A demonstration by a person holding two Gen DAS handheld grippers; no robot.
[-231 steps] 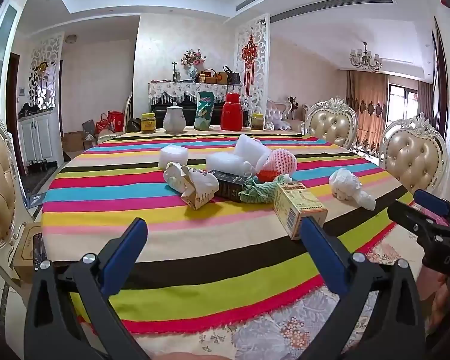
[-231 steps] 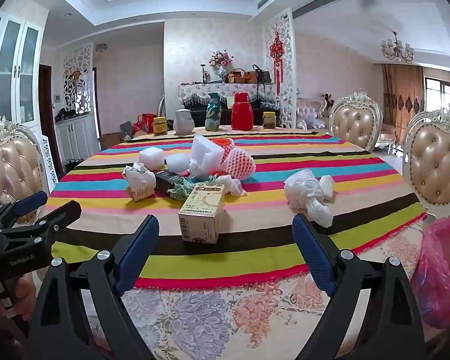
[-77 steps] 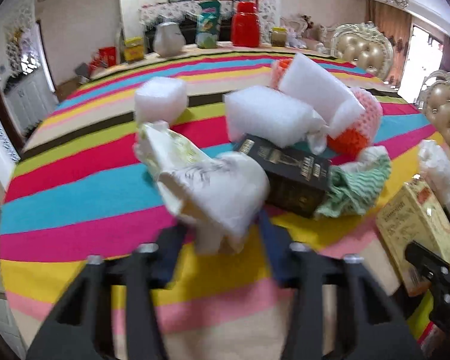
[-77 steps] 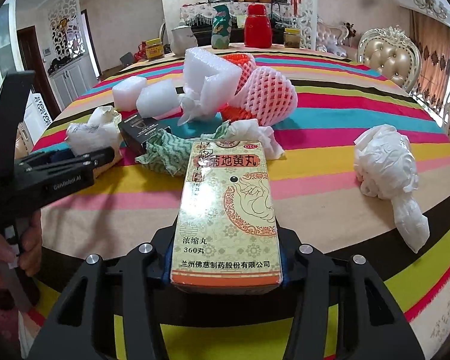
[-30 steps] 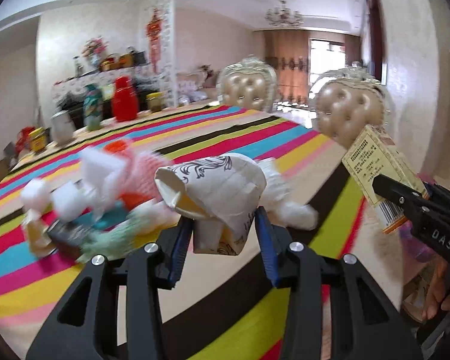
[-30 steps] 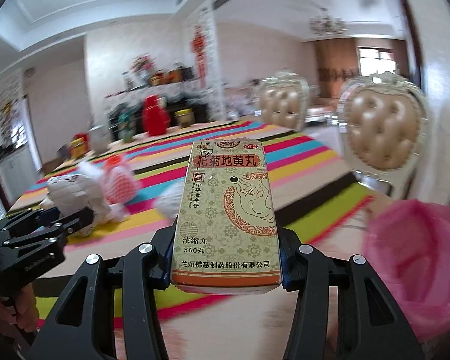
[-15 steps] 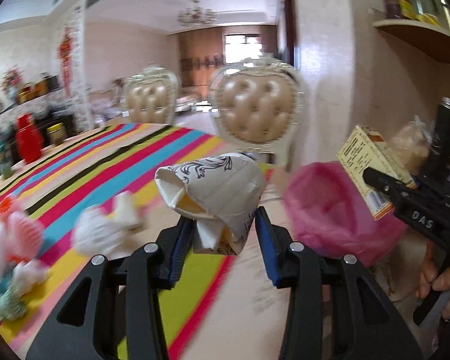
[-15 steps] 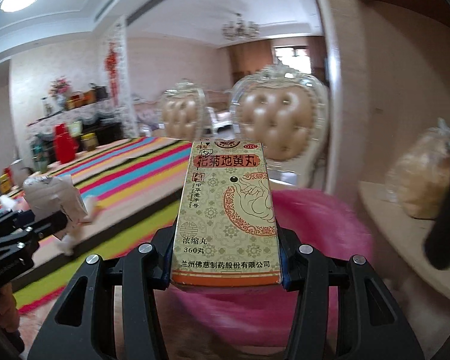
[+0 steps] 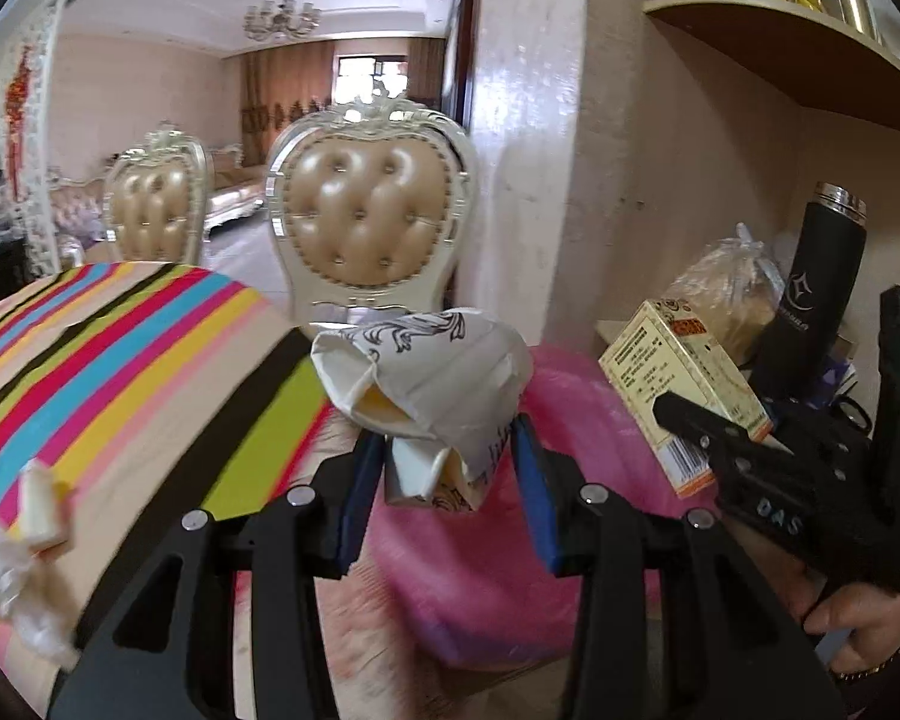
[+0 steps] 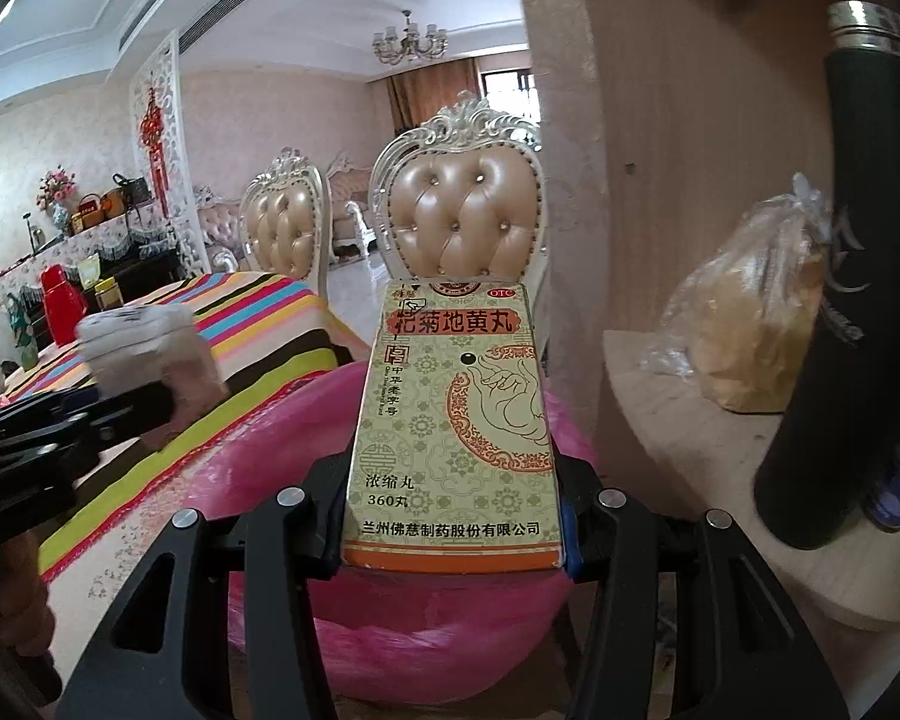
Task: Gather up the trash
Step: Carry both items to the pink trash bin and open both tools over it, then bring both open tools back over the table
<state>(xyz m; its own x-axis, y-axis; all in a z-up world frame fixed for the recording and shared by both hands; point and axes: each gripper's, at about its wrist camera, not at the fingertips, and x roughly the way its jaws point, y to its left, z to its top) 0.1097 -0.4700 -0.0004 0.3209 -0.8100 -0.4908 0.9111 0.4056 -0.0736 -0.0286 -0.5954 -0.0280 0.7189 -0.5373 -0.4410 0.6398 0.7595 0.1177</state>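
**Mei:** Left-wrist view first, from the left. What shows?

**Jun:** A crumpled white wrapper (image 9: 6,564) lies blurred at the edge of the striped tablecloth (image 9: 120,372), cut off by the frame. Then the left gripper (image 9: 444,480), clenched on the crumpled paper bag (image 9: 438,378). Its blue pads press the bag's lower folds; the open mouth points left, the long axis running roughly across the picture.

**Mei:** And under it?

**Jun:** The pink trash bag (image 9: 600,438), smeared by blur; its rim is hard to trace. To the right, the right gripper (image 9: 690,426) comes in from the side, gripping the medicine box (image 9: 684,384), which tilts up to the left.

**Mei:** The right-wrist view?

**Jun:** At left the left gripper (image 10: 126,408) and its paper bag (image 10: 150,348) are blurred. In the middle the right gripper (image 10: 450,534) clamps the medicine box (image 10: 456,420) by its sides, long axis pointing straight away along the fingers, printed face up. It covers the fingertips and hangs over the pink trash bag (image 10: 258,462). At right, a black flask (image 10: 834,300) is cut off.
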